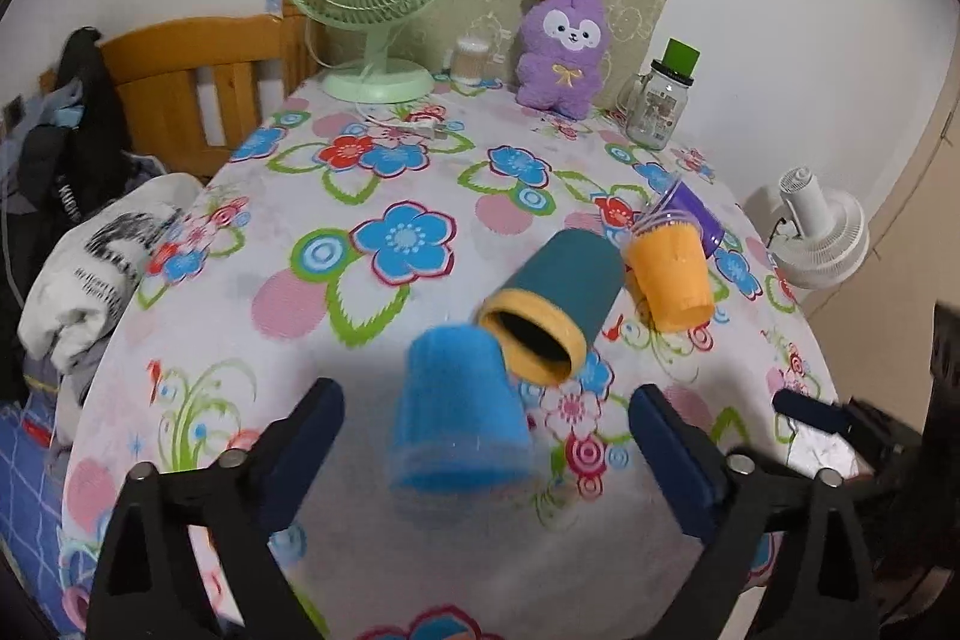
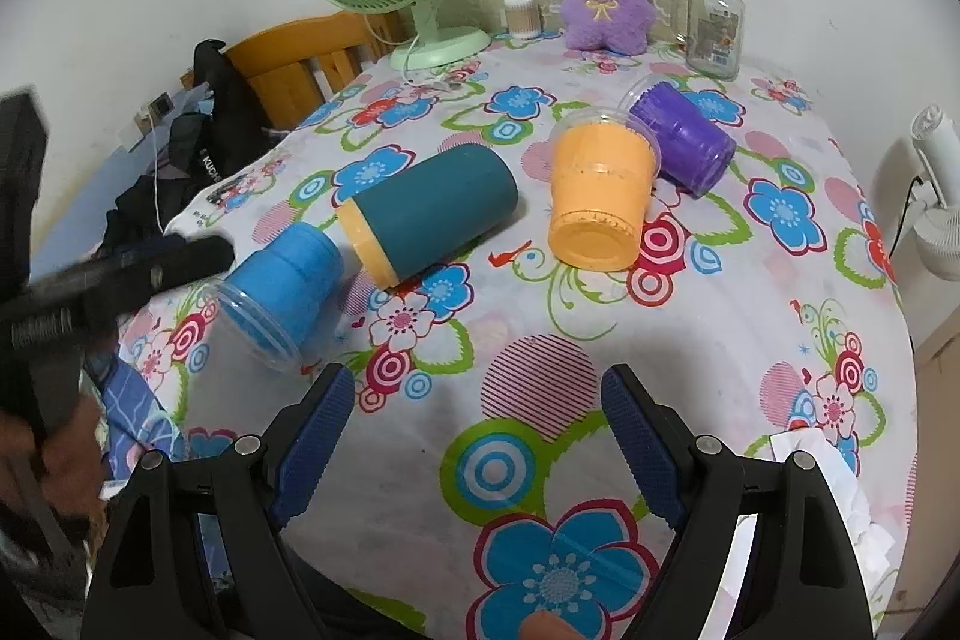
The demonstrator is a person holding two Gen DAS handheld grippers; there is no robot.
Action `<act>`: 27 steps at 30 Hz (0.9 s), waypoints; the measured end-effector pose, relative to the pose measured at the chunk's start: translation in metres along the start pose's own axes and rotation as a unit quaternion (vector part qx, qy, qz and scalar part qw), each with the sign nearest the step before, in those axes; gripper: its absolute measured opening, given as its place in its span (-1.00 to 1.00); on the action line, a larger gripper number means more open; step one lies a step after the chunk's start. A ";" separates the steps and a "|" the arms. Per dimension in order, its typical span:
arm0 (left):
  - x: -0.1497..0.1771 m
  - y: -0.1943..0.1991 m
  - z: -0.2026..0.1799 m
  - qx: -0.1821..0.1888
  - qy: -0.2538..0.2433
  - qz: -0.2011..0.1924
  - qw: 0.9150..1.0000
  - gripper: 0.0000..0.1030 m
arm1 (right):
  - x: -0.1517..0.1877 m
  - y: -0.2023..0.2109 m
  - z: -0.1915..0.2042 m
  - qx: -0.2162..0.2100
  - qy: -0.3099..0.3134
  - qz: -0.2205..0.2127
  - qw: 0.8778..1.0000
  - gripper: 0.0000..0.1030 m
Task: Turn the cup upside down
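Blue clear-rimmed plastic cup at lower centre of left wrist view, blurred, narrow end up, wide rim down, between spread fingers of left gripper, untouched. Just beyond, teal cylinder cup with yellow rim on its side. Right gripper spread wide over bare floral tablecloth.

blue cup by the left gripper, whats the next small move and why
Probably ease the open left gripper forward so its fingers straddle the blue cup. The cup sits between the fingers but nothing touches it yet, and the teal cup lies close behind, so a short, careful advance looks safest.
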State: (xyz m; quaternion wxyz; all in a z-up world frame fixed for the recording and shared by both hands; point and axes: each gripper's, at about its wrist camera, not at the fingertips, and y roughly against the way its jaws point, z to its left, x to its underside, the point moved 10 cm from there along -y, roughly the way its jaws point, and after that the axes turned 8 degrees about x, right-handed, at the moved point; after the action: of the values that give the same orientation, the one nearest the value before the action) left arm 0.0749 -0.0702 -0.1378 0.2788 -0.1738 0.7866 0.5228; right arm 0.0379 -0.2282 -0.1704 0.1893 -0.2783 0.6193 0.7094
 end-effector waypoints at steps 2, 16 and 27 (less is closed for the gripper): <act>-0.007 -0.012 0.000 -0.002 -0.012 0.026 1.000 0.90 | -0.001 -0.003 -0.001 0.000 -0.002 0.003 1.000 0.68; 0.004 -0.079 0.007 -0.025 -0.043 0.150 0.987 0.04 | -0.006 -0.028 0.004 0.006 0.008 0.018 1.000 0.68; -0.008 -0.059 0.008 -0.023 -0.031 0.109 0.993 0.05 | -0.011 -0.029 0.012 0.001 0.014 0.015 1.000 0.68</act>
State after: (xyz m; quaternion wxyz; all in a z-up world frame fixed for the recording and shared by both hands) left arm 0.1170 -0.0866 -0.1780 0.2401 -0.0767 0.7796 0.5733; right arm 0.0621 -0.2106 -0.1848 0.1696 -0.2789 0.6266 0.7077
